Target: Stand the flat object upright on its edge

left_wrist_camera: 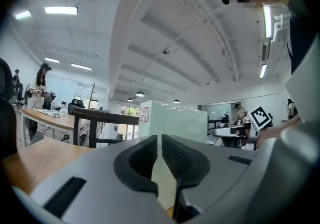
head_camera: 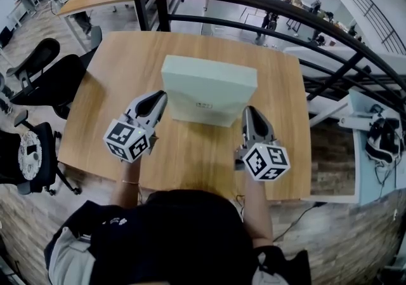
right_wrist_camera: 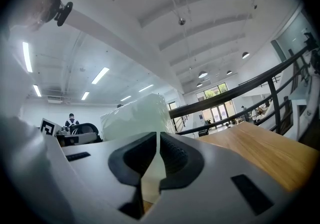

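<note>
Setting: wooden counter point(head_camera: 190, 150) is sitting beside a black railing point(head_camera: 266, 7) above an office floor.
Flat box: pale green flat box point(head_camera: 206, 90) is standing upright on its edge mid-counter, broad face toward the person.
Left claw: left claw point(head_camera: 160, 101) is pointing level just beside the box's lower left corner, jaws pressing together, gripping nothing.
Right claw: right claw point(head_camera: 249, 113) is pointing level beside the lower right corner, jaws also pressing together, empty.

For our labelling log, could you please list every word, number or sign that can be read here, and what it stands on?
Nothing is legible.
Label on the pale box, head view: too small to read.
Red-printed sticker on that box, left gripper view: blurred.
Marker cubes: square patterns, no words.
</note>
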A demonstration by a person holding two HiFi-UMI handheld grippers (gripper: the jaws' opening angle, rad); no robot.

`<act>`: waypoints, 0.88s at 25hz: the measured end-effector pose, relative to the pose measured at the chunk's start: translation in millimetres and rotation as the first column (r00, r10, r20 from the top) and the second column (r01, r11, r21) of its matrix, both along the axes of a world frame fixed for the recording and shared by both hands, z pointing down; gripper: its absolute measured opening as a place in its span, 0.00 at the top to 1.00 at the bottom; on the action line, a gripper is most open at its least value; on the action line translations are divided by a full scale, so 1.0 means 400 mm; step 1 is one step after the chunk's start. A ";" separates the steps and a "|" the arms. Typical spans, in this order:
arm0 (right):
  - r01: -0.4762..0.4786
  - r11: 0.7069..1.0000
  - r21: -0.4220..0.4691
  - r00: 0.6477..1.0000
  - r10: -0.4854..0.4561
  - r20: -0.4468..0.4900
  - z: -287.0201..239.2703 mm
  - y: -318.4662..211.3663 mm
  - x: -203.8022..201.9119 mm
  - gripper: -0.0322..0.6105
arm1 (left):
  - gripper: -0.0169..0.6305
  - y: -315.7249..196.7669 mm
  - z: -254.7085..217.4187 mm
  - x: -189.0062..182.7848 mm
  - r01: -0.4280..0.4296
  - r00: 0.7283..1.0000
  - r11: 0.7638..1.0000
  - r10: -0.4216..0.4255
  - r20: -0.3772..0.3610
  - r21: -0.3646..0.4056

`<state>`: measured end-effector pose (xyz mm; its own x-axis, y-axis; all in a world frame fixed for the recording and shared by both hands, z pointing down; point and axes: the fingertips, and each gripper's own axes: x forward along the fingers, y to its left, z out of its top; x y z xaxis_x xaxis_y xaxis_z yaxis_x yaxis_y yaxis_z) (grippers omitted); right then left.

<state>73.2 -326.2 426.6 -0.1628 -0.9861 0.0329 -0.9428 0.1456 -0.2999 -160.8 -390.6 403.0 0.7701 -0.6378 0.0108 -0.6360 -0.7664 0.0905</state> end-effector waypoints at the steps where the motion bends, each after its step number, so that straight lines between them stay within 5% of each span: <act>1: 0.001 1.000 -0.001 1.000 -0.001 -0.001 0.000 -0.001 0.001 0.90 | 0.91 -0.001 -0.001 0.000 0.002 1.000 1.000 -0.002 0.000 -0.001; 22: 0.006 1.000 -0.010 1.000 -0.006 -0.014 0.001 0.006 -0.003 0.90 | 0.91 0.010 0.001 0.006 0.010 0.999 1.000 -0.010 0.030 0.011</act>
<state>71.8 -323.7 427.2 -0.1678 -0.9848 0.0448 -0.9461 0.1481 -0.2880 -158.4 -386.6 403.3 0.7631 -0.6457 0.0272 -0.6459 -0.7608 0.0632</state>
